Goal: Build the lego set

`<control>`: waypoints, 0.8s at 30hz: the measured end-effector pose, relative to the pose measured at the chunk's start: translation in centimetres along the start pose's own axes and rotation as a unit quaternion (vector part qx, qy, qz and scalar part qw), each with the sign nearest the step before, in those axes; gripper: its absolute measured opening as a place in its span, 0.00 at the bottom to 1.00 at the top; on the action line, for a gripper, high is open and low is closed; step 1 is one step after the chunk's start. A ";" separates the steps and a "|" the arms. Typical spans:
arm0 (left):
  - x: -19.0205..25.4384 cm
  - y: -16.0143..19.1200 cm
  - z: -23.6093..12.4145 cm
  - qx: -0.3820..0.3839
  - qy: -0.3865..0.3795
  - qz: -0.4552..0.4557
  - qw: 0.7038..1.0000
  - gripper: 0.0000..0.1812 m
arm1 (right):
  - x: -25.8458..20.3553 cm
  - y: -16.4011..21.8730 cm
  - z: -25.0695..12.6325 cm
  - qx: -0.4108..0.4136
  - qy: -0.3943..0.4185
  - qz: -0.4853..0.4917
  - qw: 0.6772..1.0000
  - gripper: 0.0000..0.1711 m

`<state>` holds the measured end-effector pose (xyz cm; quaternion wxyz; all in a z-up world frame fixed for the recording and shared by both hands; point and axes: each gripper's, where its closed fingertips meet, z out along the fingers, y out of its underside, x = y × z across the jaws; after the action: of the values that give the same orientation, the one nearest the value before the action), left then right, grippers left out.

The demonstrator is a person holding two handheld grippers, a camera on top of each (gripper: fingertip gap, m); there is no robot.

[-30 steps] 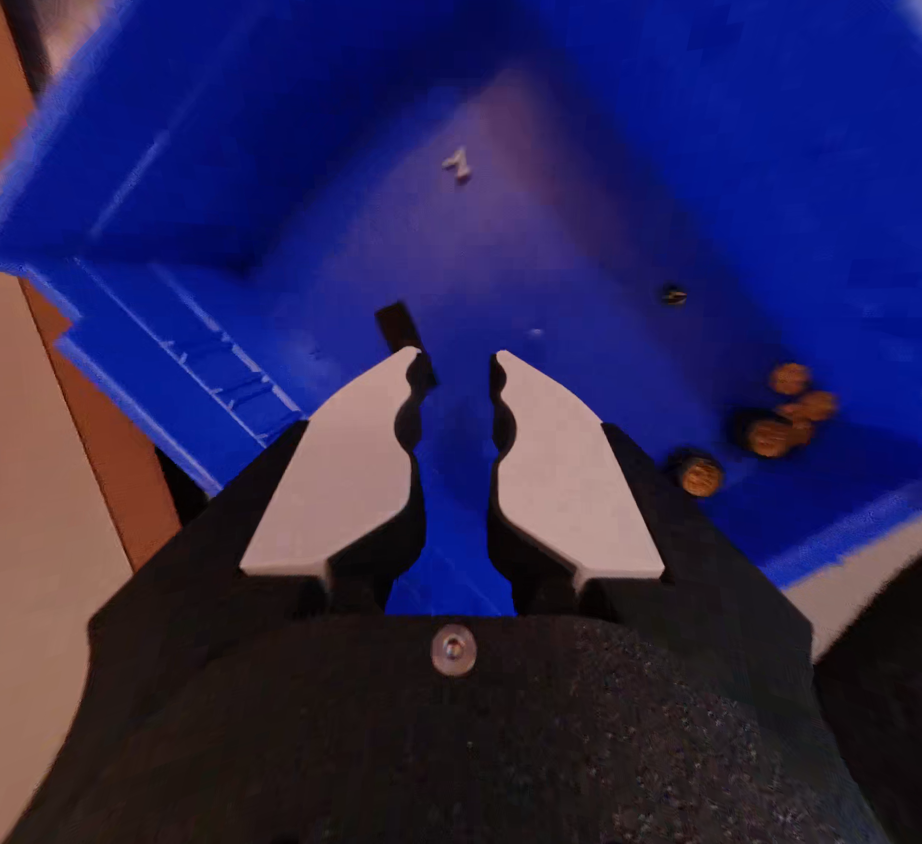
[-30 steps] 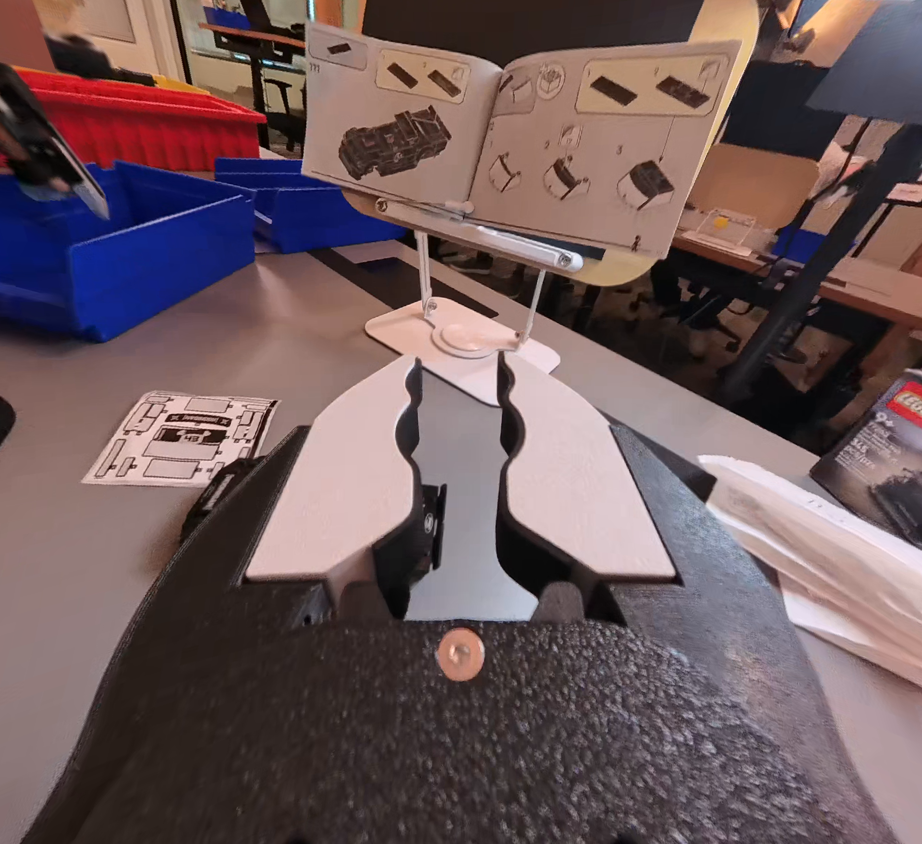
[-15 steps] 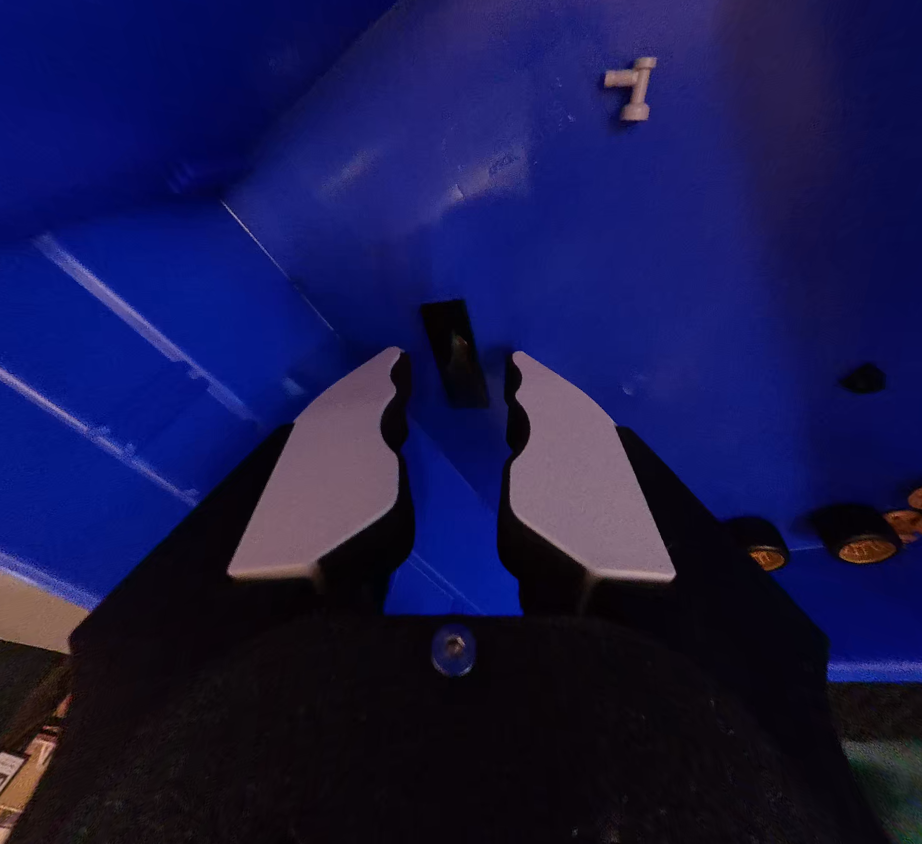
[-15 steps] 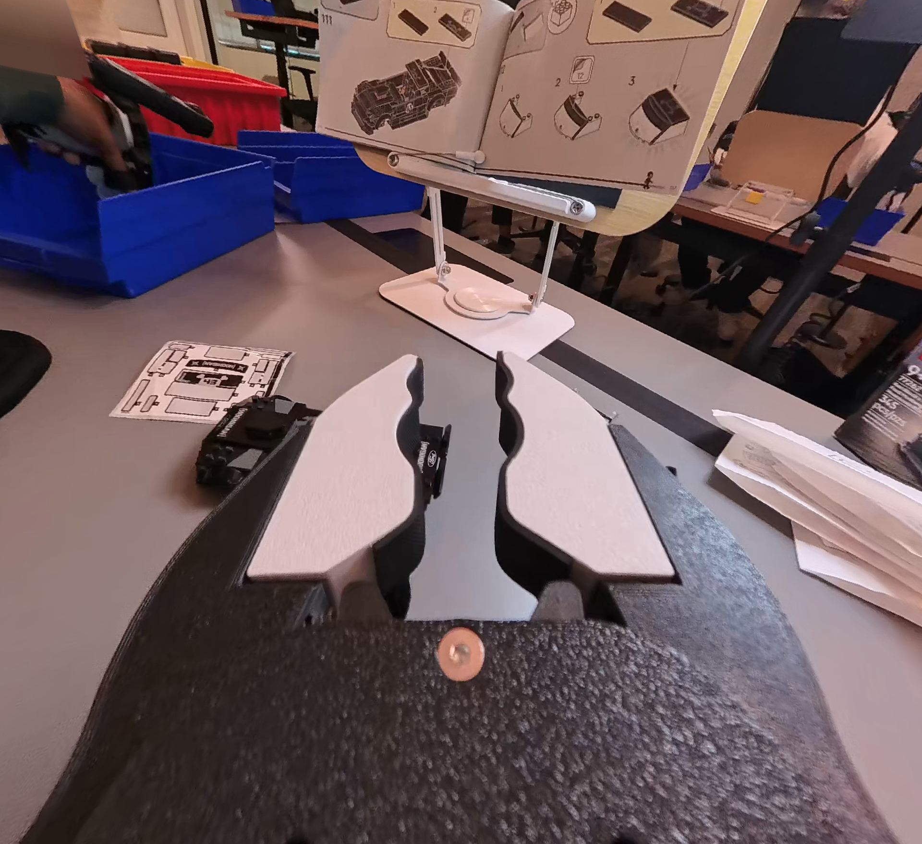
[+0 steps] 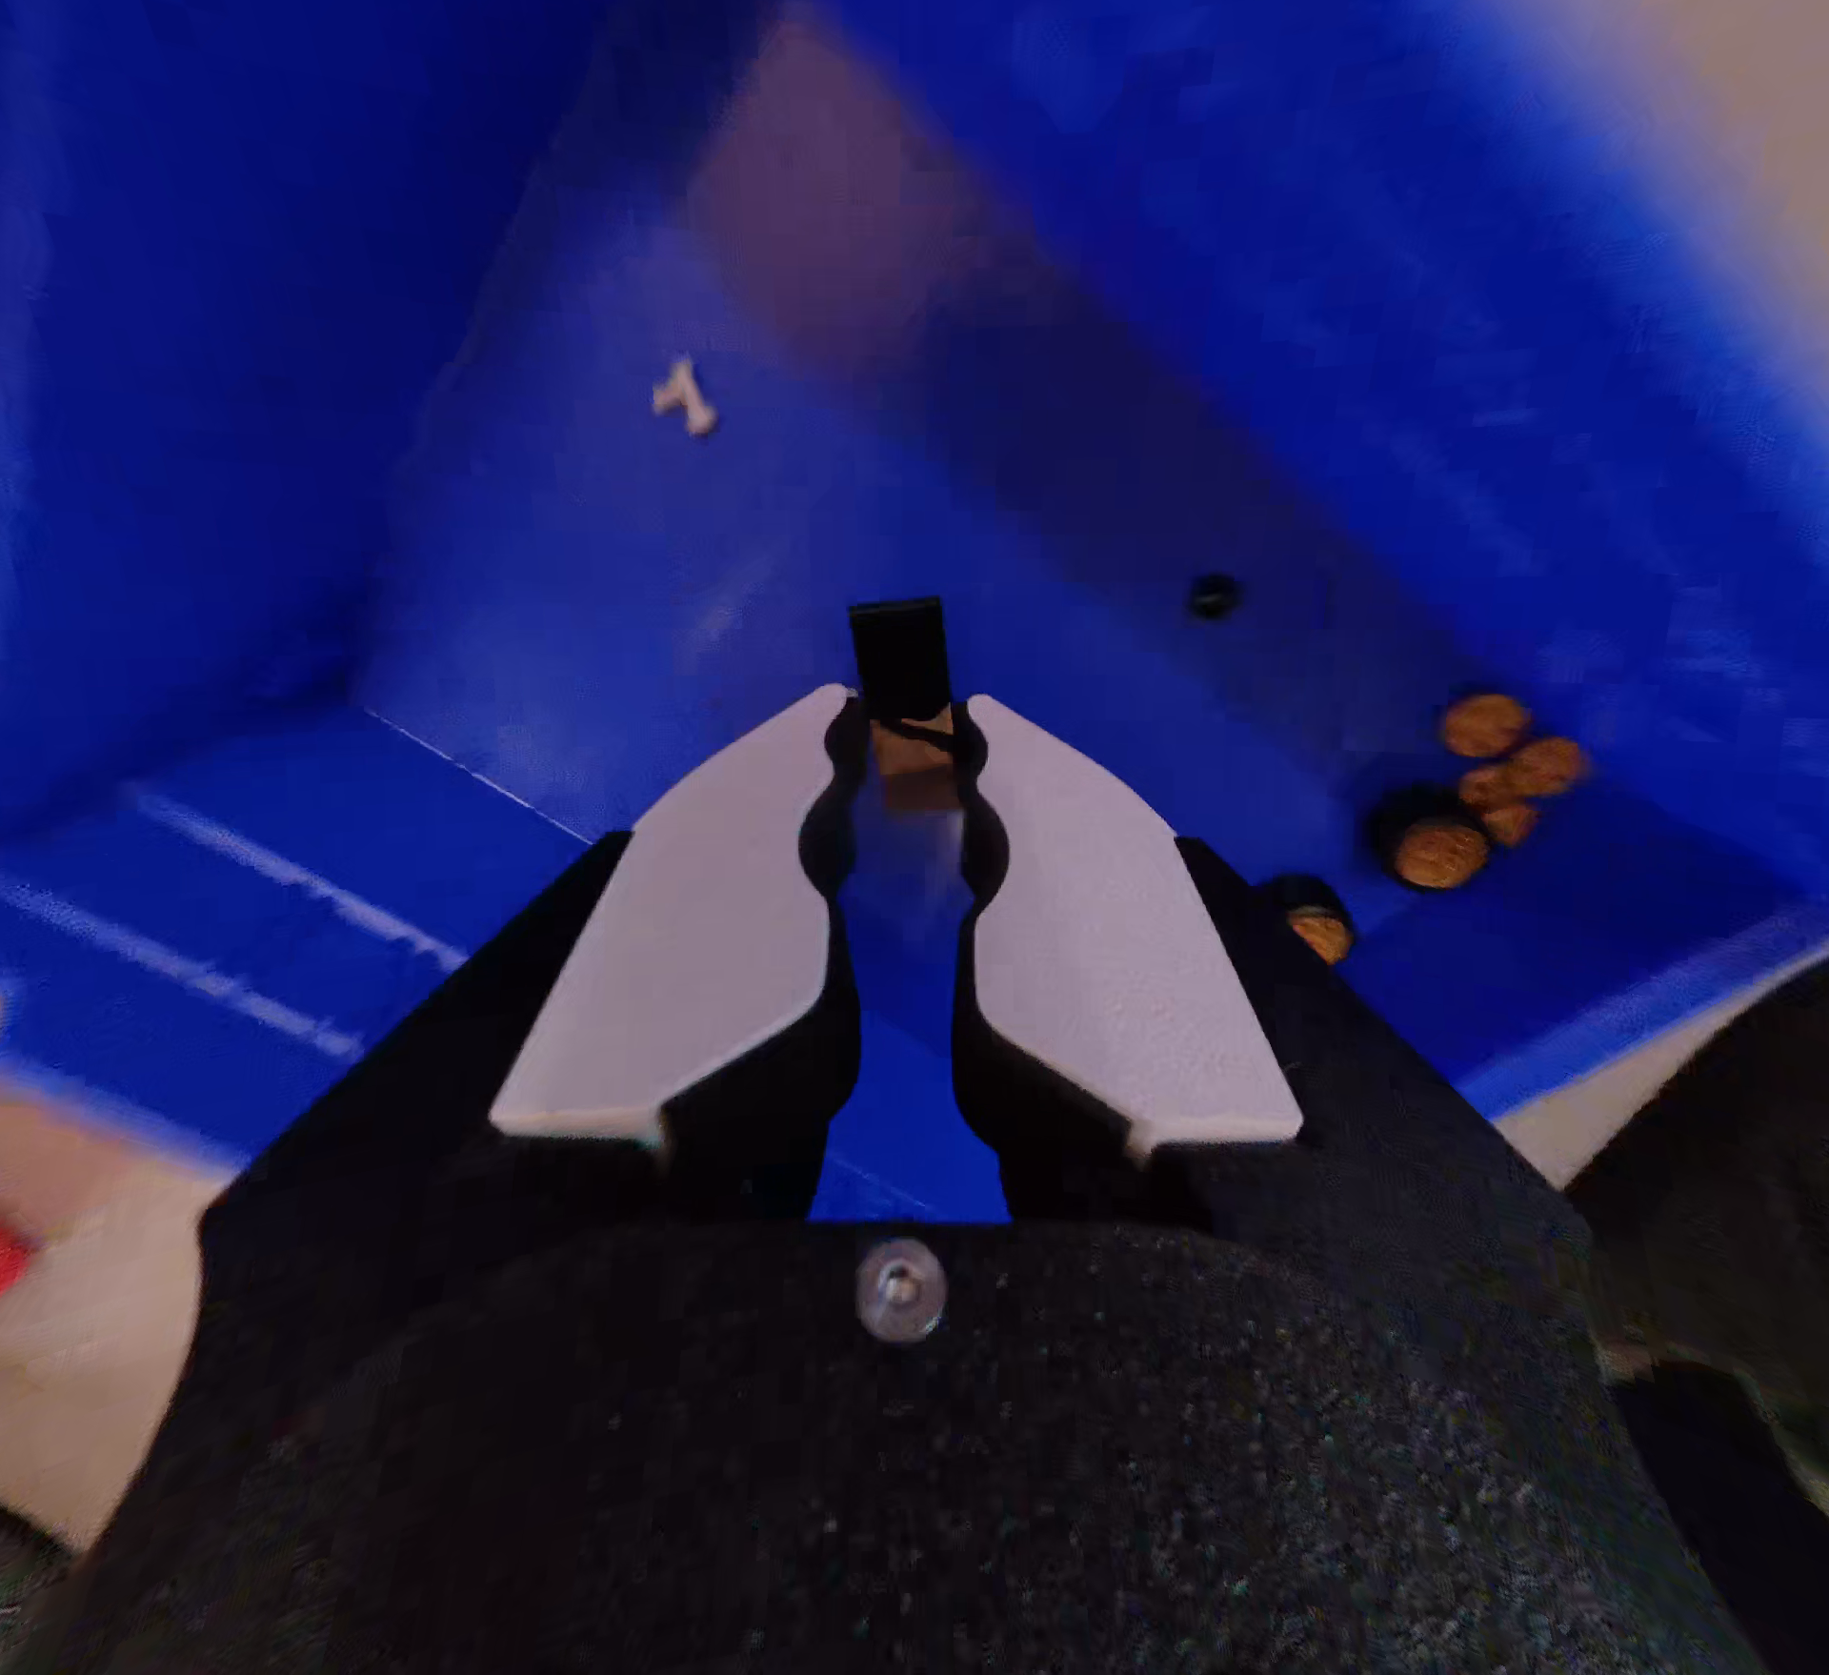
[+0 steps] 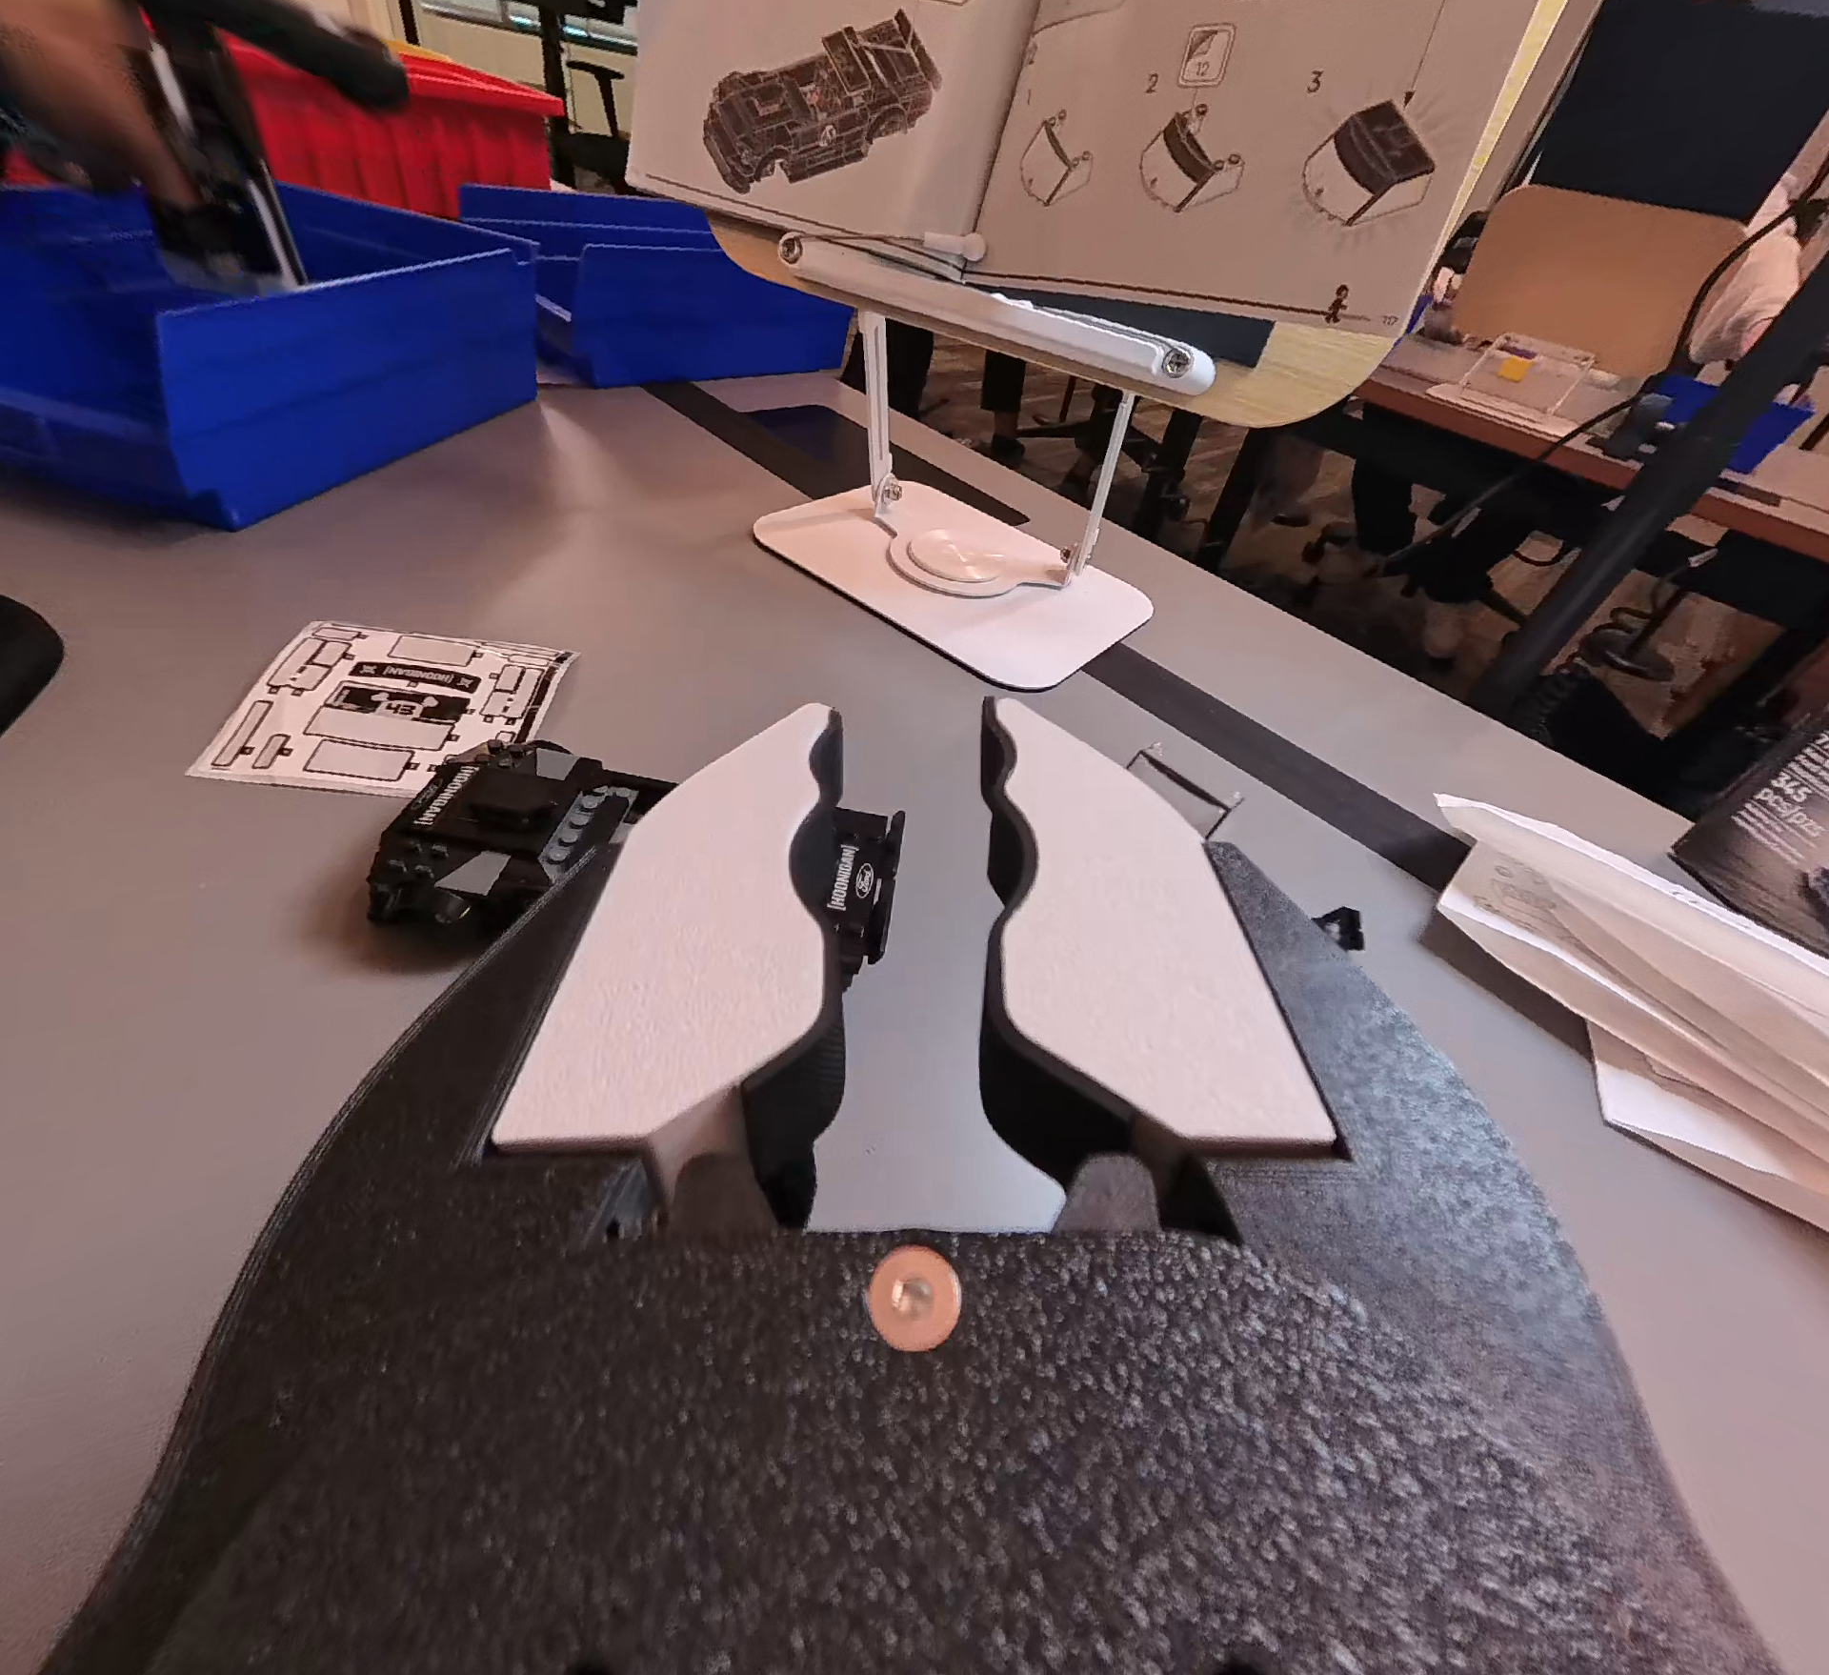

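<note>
Left gripper [image 5: 903, 705] fingers clamp a flat black lego plate [image 5: 901, 655] above the blue bin [image 5: 445, 885] floor; gold wheel pieces [image 5: 1485, 786] lie right. Right gripper [image 6: 909, 717] fingers apart, empty, over grey table [image 6: 198, 984]; black lego car [image 6: 495, 826] just left, instruction booklet [image 6: 1039, 63] beyond.

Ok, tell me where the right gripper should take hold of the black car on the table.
Probably mid-body, across its two long sides, from above. The black car lies flat on the table, its length running sideways, partly hidden by the open right gripper; the sides look flatter than its bumpy top.
</note>
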<state>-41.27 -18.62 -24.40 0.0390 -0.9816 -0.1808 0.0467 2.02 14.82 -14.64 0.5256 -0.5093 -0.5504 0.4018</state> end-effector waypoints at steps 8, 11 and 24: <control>25.8 -5.9 -12.6 0.194 0.045 0.337 0.920 0.09 | -0.2 1.3 0.5 -0.010 -0.007 0.005 1.000 0.15; 36.6 -3.6 -8.2 0.150 0.119 0.450 0.872 0.09 | 0.1 1.9 0.6 -0.010 -0.003 0.005 1.000 0.15; 48.9 0.6 0.4 0.088 0.213 0.543 0.808 0.09 | 0.6 2.9 0.8 -0.003 -0.007 0.042 0.999 0.15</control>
<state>4.42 -1.61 -28.61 0.1308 -0.8977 0.3989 -0.1341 1.65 15.94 -17.47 0.5029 -0.5308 -0.5334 0.4253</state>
